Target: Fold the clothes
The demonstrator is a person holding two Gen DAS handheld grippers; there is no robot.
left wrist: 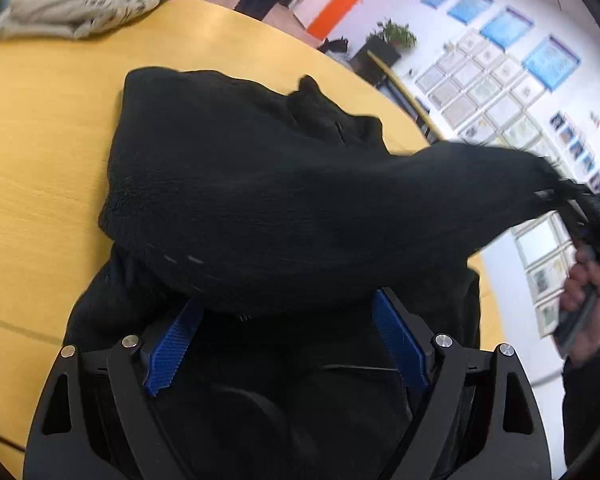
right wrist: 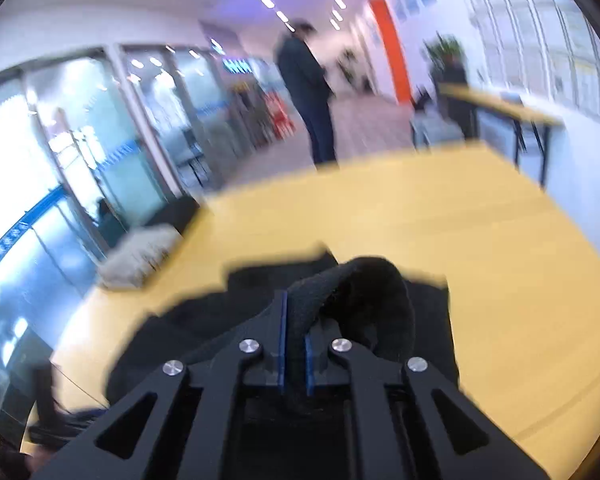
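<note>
Left wrist: black garment (left wrist: pixel 260 200) hides spread left gripper's (left wrist: pixel 284 312) tips; right gripper (right wrist: pixel 296 320) pinches it.

In my left wrist view the garment (left wrist: pixel 260 200) lies on the bench (left wrist: pixel 40 160) at mid-frame, its right end lifted off toward my right hand-held gripper (left wrist: pixel 572 200) at the right edge, with folded clothes (left wrist: pixel 80 8) on the bench at upper left.
</note>
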